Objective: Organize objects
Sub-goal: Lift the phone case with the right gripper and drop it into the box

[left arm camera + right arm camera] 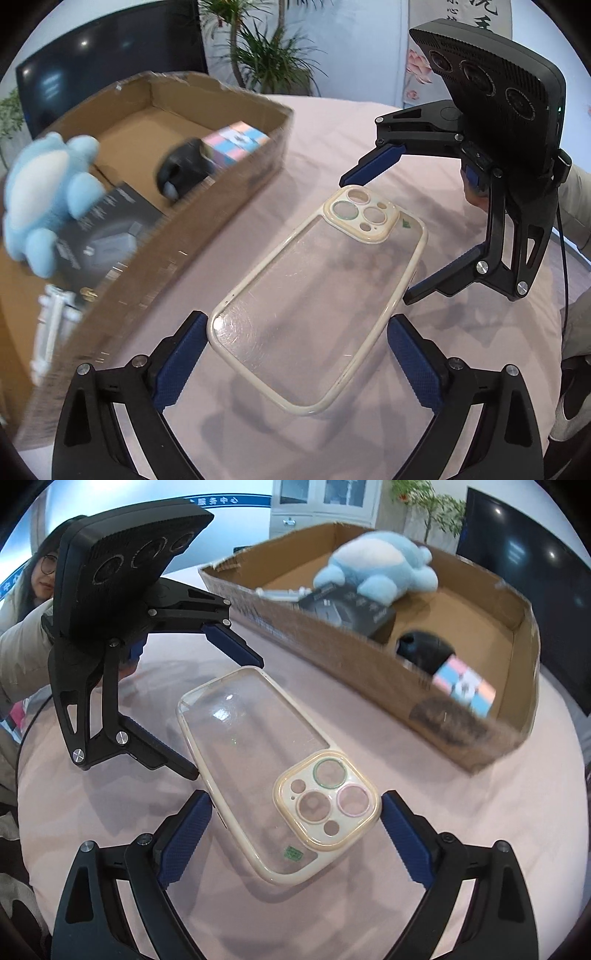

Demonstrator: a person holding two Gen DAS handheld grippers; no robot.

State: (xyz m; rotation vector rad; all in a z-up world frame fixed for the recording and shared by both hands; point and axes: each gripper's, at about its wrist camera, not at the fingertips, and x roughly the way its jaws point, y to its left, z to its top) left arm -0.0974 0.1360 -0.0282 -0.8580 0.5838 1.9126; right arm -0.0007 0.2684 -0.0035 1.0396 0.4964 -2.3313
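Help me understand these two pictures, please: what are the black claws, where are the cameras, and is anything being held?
Each claw is a hand-held two-finger gripper with a camera looking along its fingers. One picture comes from the left gripper, the other from the right gripper; each also sees the other. A clear phone case lies on the pink tablecloth between both open pairs of fingers; neither grips it. Beside it, a cardboard box holds a blue plush toy, a black mouse, a pastel cube and a dark package.

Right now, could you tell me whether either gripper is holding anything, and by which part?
Nothing is held. The left gripper and right gripper stand open at opposite ends of the clear phone case, which lies on the pink tablecloth.
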